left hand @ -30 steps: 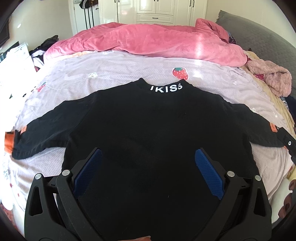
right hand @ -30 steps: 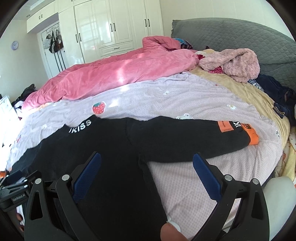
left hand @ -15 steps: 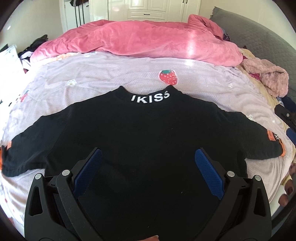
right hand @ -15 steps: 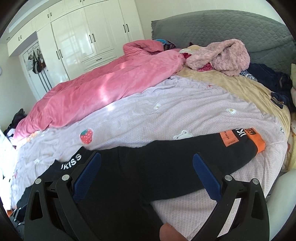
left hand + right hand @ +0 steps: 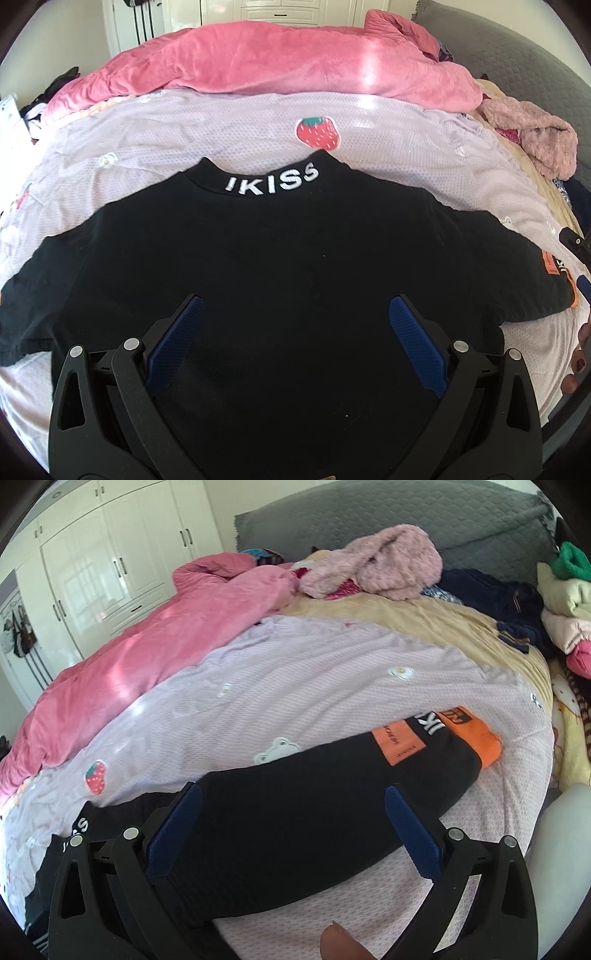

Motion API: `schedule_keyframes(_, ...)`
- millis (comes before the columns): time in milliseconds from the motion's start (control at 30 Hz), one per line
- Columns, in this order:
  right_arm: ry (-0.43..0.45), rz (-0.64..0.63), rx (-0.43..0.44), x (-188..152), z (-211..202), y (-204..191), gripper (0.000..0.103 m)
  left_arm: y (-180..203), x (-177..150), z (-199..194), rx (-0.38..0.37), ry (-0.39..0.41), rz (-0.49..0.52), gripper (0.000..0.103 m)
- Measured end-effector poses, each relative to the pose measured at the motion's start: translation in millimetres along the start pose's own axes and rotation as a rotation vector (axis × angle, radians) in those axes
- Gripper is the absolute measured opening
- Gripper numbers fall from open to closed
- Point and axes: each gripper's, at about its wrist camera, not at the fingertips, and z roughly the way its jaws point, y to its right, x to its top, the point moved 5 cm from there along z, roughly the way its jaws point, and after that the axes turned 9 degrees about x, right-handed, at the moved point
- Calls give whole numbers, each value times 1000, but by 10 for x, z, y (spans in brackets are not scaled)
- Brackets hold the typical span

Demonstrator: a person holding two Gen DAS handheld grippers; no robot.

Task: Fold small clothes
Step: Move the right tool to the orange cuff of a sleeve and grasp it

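The black top lies spread flat ahead of the left gripper, sleeves out, ready for folding. The right gripper hovers over its right sleeve, probably about to grasp it. Both jaws stand apart, empty. Beyond lie a lilac sheet, pink duvet and white wardrobes.

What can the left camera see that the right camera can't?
Only the left view shows the whole black shirt spread flat, with its collar letters in full and its other sleeve.

Only the right view shows the pile of clothes at the bed's edge and the sleeve's orange cuff in full.

Both show the pink blanket, the strawberry patch, the fluffy pink garment and open fingers over the shirt.
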Motion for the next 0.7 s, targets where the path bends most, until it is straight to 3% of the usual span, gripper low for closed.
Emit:
schedule_keyframes(333,-25,90,-71,-68,157,379,99,219,-66,116,-4,-9,37,94)
schedule_keyframes(700,-77,273,-144,-117,353,969,99,461,-85,193,-11,-14,83,94)
